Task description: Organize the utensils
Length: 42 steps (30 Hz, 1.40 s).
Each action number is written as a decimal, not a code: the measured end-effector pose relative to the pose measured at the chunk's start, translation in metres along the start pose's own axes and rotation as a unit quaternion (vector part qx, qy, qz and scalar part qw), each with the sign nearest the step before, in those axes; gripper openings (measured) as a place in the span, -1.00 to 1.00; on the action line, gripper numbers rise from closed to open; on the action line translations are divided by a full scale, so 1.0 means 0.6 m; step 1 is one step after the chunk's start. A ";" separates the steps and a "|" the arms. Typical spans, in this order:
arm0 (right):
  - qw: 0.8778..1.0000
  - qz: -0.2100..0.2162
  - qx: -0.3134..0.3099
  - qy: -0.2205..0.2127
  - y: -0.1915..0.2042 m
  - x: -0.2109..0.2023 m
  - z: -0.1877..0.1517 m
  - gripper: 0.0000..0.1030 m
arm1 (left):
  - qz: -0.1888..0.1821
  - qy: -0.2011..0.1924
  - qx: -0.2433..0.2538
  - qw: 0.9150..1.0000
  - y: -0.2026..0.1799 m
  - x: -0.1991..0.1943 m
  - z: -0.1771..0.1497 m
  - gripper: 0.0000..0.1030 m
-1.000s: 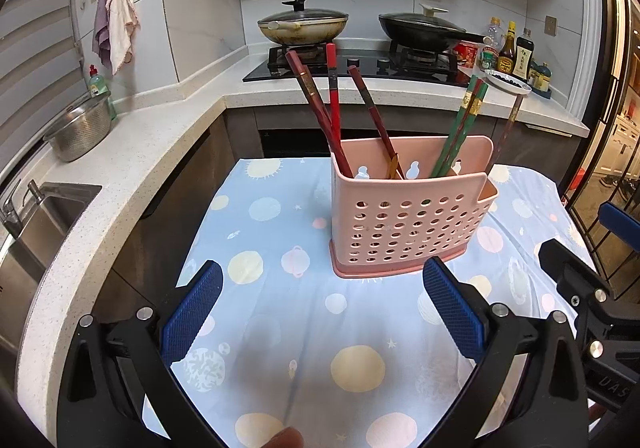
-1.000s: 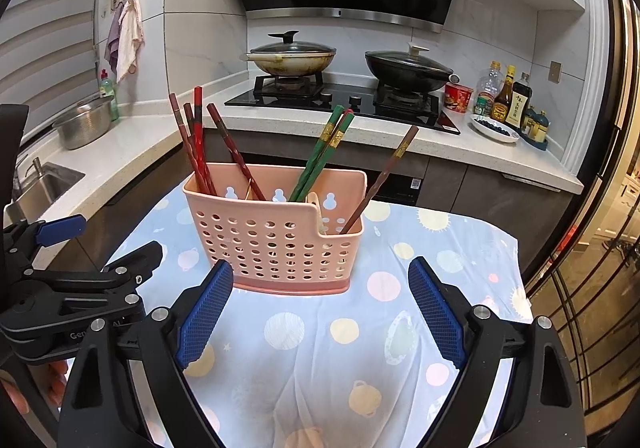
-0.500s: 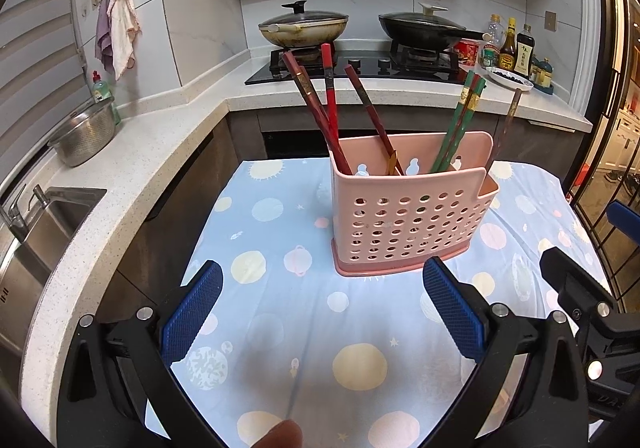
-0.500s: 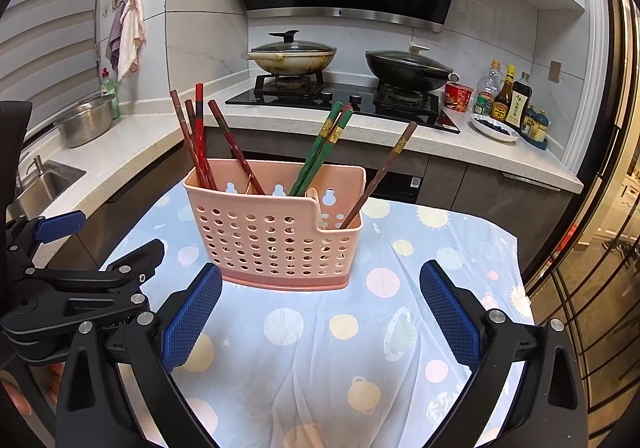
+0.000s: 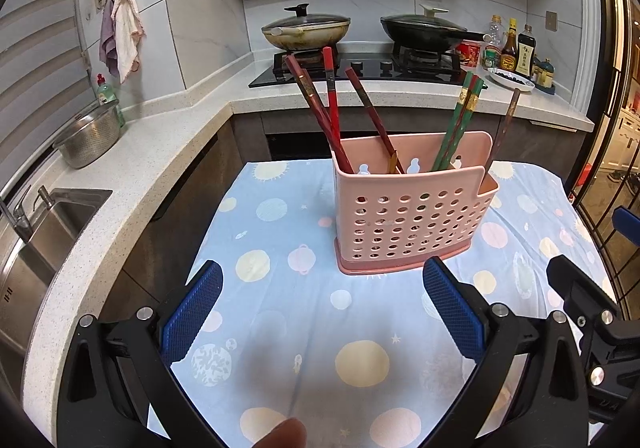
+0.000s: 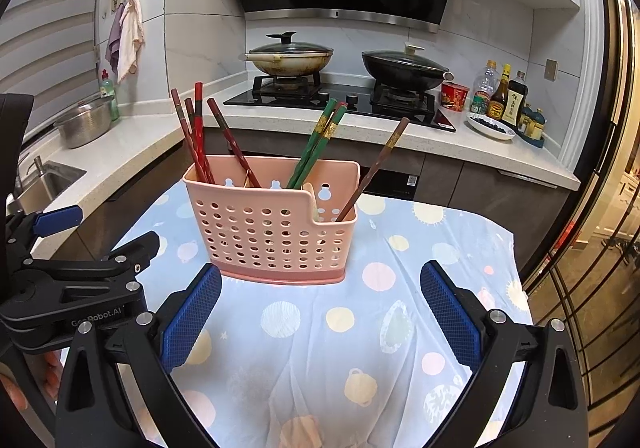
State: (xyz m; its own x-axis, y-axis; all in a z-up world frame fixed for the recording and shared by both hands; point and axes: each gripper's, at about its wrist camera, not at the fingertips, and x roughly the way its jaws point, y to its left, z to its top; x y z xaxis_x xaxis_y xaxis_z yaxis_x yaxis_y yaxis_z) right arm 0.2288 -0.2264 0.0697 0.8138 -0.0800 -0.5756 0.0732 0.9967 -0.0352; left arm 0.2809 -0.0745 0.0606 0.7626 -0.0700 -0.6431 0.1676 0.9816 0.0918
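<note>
Both the left tool (image 5: 320, 312) and the right tool (image 6: 320, 312) were wide open and empty, near the pink holder (image 6: 272, 224) with chopsticks (image 6: 200, 135).

Both wrist cameras are looking forward from the near table edge toward the far stove; both are framing the pink chopstick holder (image 5: 414, 207) (image 6: 272, 219) close ahead, the left view sitting further left.
</note>
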 end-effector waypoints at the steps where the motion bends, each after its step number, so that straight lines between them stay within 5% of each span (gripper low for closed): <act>1: 1.000 0.001 0.001 0.000 0.000 -0.001 -0.001 0.86 | -0.002 0.000 -0.001 1.000 0.000 -0.001 0.000 0.86; 42: 1.000 -0.006 0.013 0.003 -0.001 -0.032 -0.024 0.86 | -0.006 -0.012 -0.001 1.000 -0.006 -0.034 -0.016 0.86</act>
State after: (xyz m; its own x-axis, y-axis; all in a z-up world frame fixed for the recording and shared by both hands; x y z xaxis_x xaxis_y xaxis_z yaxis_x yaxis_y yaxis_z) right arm 0.2045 -0.2253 0.0689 0.8094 -0.0909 -0.5801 0.0973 0.9951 -0.0201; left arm 0.2586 -0.0749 0.0663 0.7752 -0.0862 -0.6258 0.1751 0.9811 0.0818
